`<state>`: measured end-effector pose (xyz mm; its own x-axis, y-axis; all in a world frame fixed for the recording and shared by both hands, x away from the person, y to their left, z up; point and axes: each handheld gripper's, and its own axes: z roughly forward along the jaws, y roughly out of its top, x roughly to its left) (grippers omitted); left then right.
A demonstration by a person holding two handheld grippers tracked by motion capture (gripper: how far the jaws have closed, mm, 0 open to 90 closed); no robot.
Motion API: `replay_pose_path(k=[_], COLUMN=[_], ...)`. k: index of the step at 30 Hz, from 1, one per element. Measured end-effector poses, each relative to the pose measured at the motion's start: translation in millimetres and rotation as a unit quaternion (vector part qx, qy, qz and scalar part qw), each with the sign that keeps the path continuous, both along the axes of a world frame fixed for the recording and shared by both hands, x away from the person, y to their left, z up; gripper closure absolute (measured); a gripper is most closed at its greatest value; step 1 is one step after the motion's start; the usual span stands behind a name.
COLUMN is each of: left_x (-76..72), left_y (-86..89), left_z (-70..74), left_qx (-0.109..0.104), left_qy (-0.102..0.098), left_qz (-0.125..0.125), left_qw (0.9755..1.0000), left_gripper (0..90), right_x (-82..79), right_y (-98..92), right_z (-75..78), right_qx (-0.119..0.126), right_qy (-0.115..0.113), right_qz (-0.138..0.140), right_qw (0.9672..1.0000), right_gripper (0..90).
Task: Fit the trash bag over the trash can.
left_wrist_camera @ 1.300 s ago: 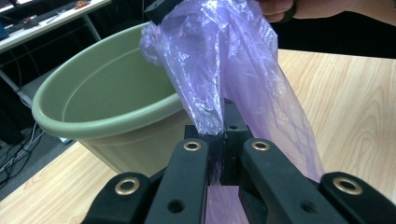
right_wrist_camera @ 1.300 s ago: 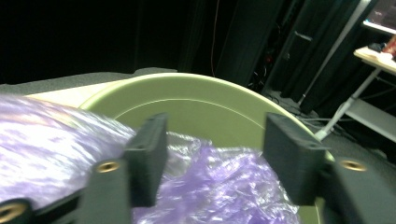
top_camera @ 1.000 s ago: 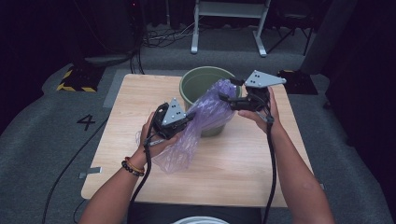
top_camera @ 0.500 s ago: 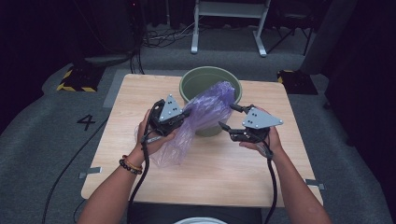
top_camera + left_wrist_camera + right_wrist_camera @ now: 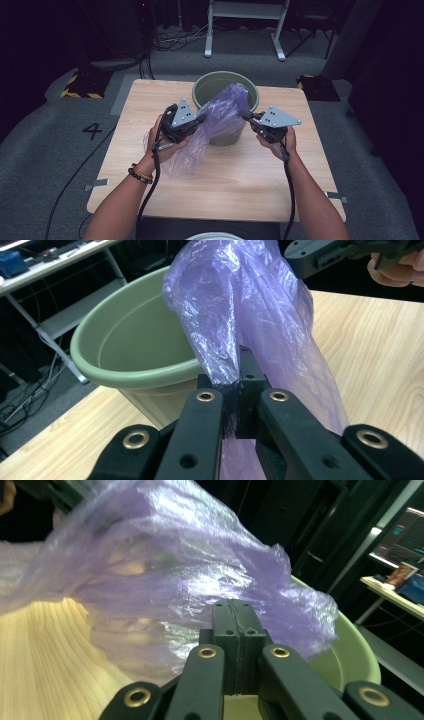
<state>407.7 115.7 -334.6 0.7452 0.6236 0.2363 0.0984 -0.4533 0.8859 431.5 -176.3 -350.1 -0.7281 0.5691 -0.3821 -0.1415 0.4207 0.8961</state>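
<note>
**Thin purple bag: limp, slippery, grab it by gathered film**

Purple plastic bag [image 5: 215, 125] is stretched in the air between the two grippers, its upper end draped over the near rim of the green bucket [image 5: 210, 82], its lower end hanging to the tabletop [image 5: 250, 175] towards the left edge. The bucket sits at the middle of the far edge.

Handling, as I judge it:
- Near weightless, fully limp. No stiffness, so it follows whichever gripper moves and sags everywhere else.
- Glossy crinkled film, so likely slick. A single layer may slide out of the pads; a bunched fold holds better.
- Tears under a hard pull between two clamped points. Keep tension low.
- The bucket looks rigid but light; a drag on the film could shift it.

Where to hold: the mouth edge, gathered, with the two holds spaced apart so the opening can be spread over the bucket rim.

Left gripper [image 5: 239, 385]: jaws clamped on a bunched twist of the bag, film coming out above and below the pads. Solid hold, mid-length of the bag.

Right gripper [image 5: 235, 617]: jaws have just been closing and are now pressed together at the bag's upper end, over the bucket's near rim. The film lies right behind the tips; I can't tell if any of it is pinched between them.
</note>
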Motion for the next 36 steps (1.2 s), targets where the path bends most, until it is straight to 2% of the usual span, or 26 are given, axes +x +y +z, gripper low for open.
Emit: replay_pose_path(k=[2,3,8,11,12,14,16,18,19,21,22,23,24,26,27,28,29,30,31,32,33,34,35,36], left_x=[0.7,0.5,3.0,9.4,11.3,17.6,22.6,23.4,23.5,23.1,22.4,21.7,20.7,18.8,17.9,17.7,17.7,17.9,18.0,18.1,18.1,17.9,17.6,17.3], left_y=[-1.0,-2.1,-4.8,-5.6,-5.9,-7.1,-8.1,-7.7,-7.3,-5.9,-4.8,-3.0,-2.0,-1.1,-1.3,-1.8,-2.7,-3.2,-3.9,-4.9,-5.9,-7.0,-7.5,-7.7], left_z=[0.7,1.4,4.0,6.2,6.3,5.8,4.8,4.6,4.1,3.8,3.8,4.3,4.5,4.8,4.6,4.4,4.0,3.8,3.7,3.3,3.0,2.5,2.1,1.9], left_qx=[0.006,0.016,0.028,0.03,0.03,0.035,0.034,0.033,0.032,0.035,0.033,0.03,0.026,0.029,0.031,0.035,0.035,0.037,0.038,0.039,0.043,0.044,0.045,0.047], left_qy=[-0.002,-0.009,-0.015,-0.014,-0.012,-0.008,-0.002,0.0,0.003,0.002,0.003,0.006,0.01,0.01,0.011,0.012,0.014,0.013,0.014,0.015,0.014,0.014,0.015,0.013], left_qz=[-0.001,0.002,0.006,0.009,0.011,0.014,0.019,0.019,0.019,0.019,0.019,0.016,0.013,0.011,0.01,0.009,0.008,0.008,0.006,0.004,0.003,0.002,0.0,-0.001], left_qw=[1.0,0.9998,0.9995,0.9994,0.9994,0.9993,0.9992,0.9993,0.9993,0.9992,0.9993,0.9994,0.9995,0.9995,0.9994,0.9993,0.9993,0.9992,0.9992,0.9991,0.999,0.9989,0.9989,0.9988], left_gripper=[89.9,89.8,88.9,88.9,88.9,88.9,89.4,89.6,89.7,89.7,89.7,89.7,89.7,89.7,89.7,89.7,89.7,89.6,89.6,89.7,89.7,89.7,89.7,89.7], right_x=[3.2,8.1,22.6,33.9,41.4,45.6,54.2,53.5,51.2,43.5,40.0,36.0,29.8,15.9,15.9,8.7,8.7,6.2,6.2,6.1,7.3,10.4,10.4,12.2], right_y=[1.0,2.3,9.1,15.0,18.0,19.7,21.2,20.1,18.1,13.7,11.0,7.8,5.4,3.3,3.3,5.2,5.2,9.5,9.5,11.8,13.6,14.5,14.5,14.2], right_z=[3.7,8.4,17.2,22.8,24.0,23.8,23.1,23.5,24.0,25.1,25.3,25.0,23.6,17.8,17.8,12.4,12.4,7.8,7.8,5.0,2.8,0.2,0.2,0.1], right_qx=[0.002,0.006,0.009,0.006,0.002,-0.002,0.001,0.003,0.011,0.024,0.031,0.04,0.041,0.024,0.024,0.014,0.014,-0.01,-0.01,-0.017,-0.018,-0.008,-0.008,-0.003], right_qy=[0.0,0.006,0.026,0.04,0.054,0.058,0.079,0.08,0.084,0.08,0.086,0.098,0.099,0.095,0.095,0.09,0.09,0.083,0.083,0.078,0.075,0.071,0.071,0.071], right_qz=[0.001,0.003,0.002,-0.002,-0.005,-0.015,-0.02,-0.015,0.001,-0.003,0.006,0.029,0.046,0.077,0.077,0.094,0.094,0.094,0.094,0.089,0.083,0.078,0.078,0.074], right_qw=[1.0,1.0,0.9996,0.9992,0.9985,0.9982,0.9967,0.9966,0.9964,0.9965,0.9958,0.994,0.9931,0.9922,0.9922,0.9914,0.9914,0.9921,0.9921,0.9929,0.9936,0.9944,0.9944,0.9947], right_gripper=[90.0,90.0,90.0,90.0,90.0,90.0,90.0,88.1,76.4,57.0,52.5,48.8,44.5,36.5,36.5,34.6,34.6,45.0,45.0,51.0,60.1,69.6,69.6,74.0])
